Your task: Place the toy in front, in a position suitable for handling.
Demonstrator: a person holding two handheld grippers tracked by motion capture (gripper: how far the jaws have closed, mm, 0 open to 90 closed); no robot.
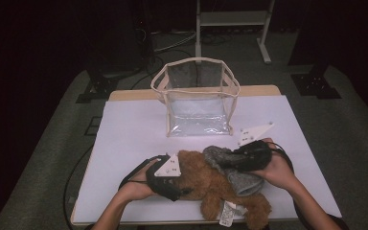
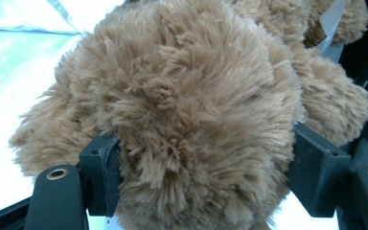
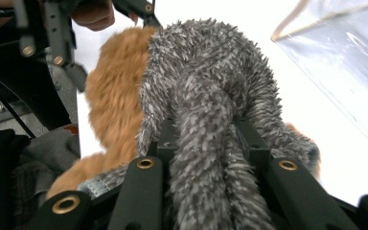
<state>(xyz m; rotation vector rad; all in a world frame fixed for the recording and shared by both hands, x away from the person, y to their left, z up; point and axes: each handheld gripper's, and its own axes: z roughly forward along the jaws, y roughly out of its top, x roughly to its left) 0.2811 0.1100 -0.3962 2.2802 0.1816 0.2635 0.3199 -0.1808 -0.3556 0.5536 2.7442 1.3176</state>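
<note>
A brown plush toy lies on the white table near its front edge, with a grey furry piece of cloth draped over it. My left gripper is shut on the toy's round brown head, its pads pressed into the fur on both sides. From the right, my right gripper is shut on a bunched fold of the grey fabric. In the right gripper view the brown fur lies behind the grey piece, and the left gripper stands at the upper left.
A clear plastic bag with beige trim stands open at the back middle of the white table. A white label hangs off the toy near the front edge. A metal stand and cables lie on the floor beyond.
</note>
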